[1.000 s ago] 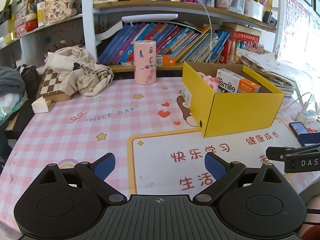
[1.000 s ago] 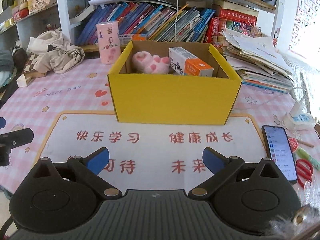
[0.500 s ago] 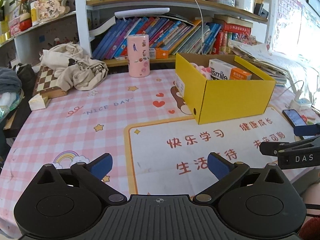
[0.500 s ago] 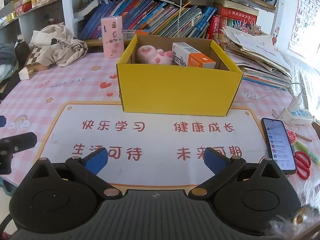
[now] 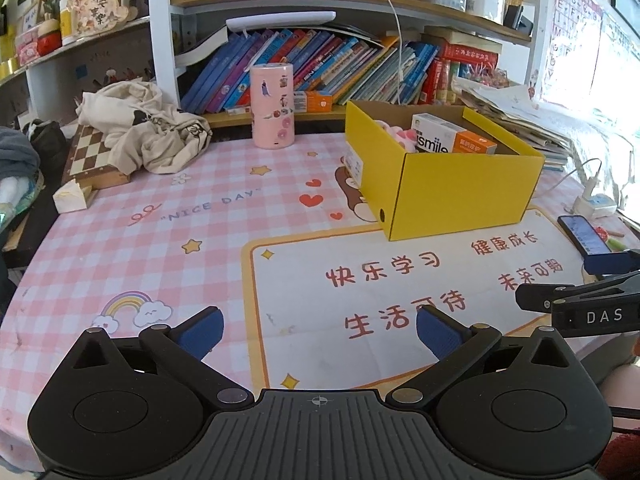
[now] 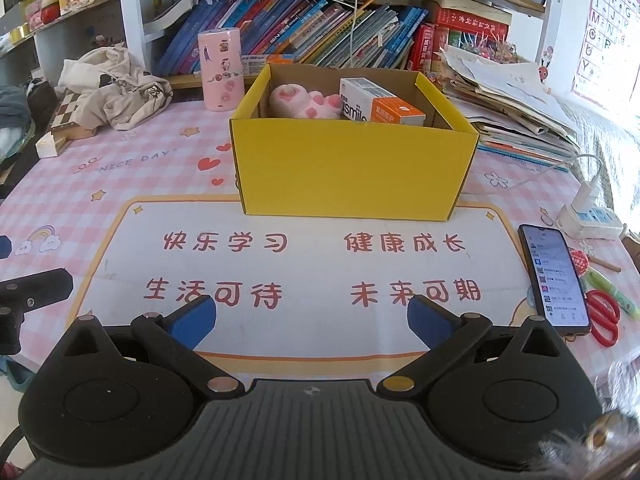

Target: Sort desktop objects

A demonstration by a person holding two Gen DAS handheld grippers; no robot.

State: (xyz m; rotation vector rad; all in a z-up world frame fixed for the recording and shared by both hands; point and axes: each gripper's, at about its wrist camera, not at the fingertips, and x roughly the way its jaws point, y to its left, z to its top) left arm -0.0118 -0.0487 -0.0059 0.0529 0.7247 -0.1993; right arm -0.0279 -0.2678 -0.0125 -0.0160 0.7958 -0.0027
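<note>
Yellow box [image 6: 354, 168] sits centre frame on the worktop [image 6: 120, 184], at the top edge of the white printed mat, open side up so sorted items drop straight in. Already inside: pink plush [image 6: 302, 100] at left, toothpaste carton [image 6: 380, 106] leaning at right (looks like the sorting is mostly done, judging by the bare mat). Phone [image 6: 556, 280] and red scissors [image 6: 604, 316] lie at the right edge of the frame, outside the box, possibly next. Left gripper [image 5: 318, 330]: fingers wide apart, nothing between them, hovering over the mat. Right gripper [image 6: 312, 318]: fingers also spread wide, empty, aimed at the box front.
</note>
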